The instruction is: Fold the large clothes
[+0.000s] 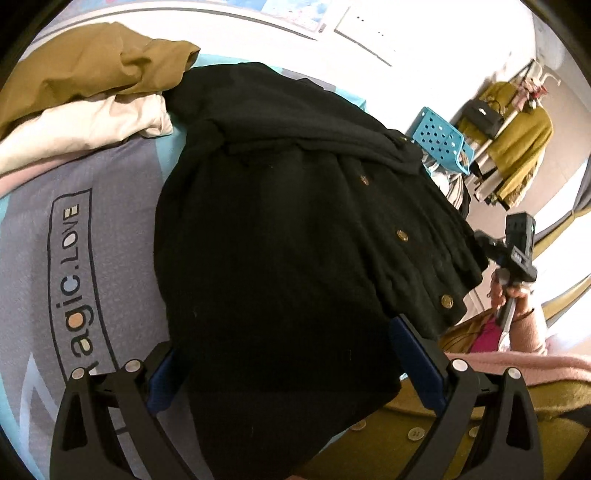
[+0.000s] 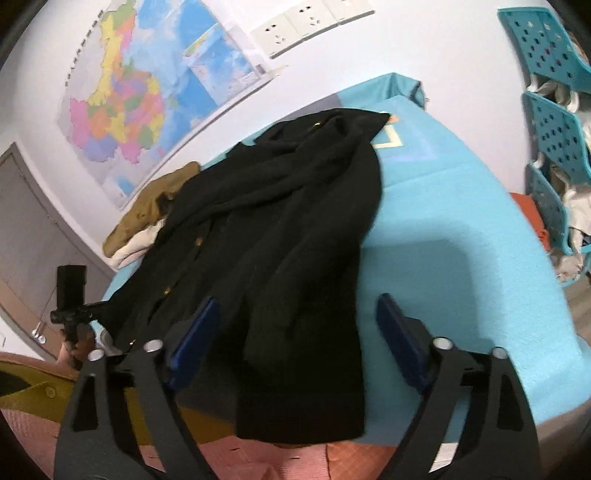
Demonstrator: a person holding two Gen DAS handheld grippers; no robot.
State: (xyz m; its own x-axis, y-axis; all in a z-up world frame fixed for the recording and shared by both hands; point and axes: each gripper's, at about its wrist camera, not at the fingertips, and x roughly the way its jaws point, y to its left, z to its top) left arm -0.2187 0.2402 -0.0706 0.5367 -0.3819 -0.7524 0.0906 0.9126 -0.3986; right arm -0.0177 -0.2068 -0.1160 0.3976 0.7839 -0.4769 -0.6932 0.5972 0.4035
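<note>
White walls are seen behind the bench [image 2: 461, 229], which is draped in a turquoise cloth with a grey printed panel [image 1: 74, 258] lettered "agic.LOVE". A coloured wall map [image 2: 122, 96] and a row of sockets [image 2: 306, 22] are shown only in the right wrist view; a clothes rack [image 1: 517, 125] hung with an olive garment is shown only in the left wrist view. Perforated teal baskets [image 2: 554, 125] are stacked beside the bench.

A black cardigan [image 1: 280, 236] of soft, matte knit is laid along the bench, its long axis running from the near edge toward the wall. Its hem is draped over the near edge, and the collar end lies rumpled at the far side. A line of small brass buttons [image 1: 402, 235] is seen down its placket. Beyond it, a crumpled mustard garment [image 1: 96, 62] is piled on a cream one [image 1: 92, 125], the pile touching the cardigan's far shoulder.

The left gripper [image 1: 284, 373] is held at the hem with its blue-padded jaws spread wide on either side of the fabric, nothing pinched. The right gripper [image 2: 295, 343] is likewise held with jaws wide apart, a dangling sleeve lying between them, ungripped.
</note>
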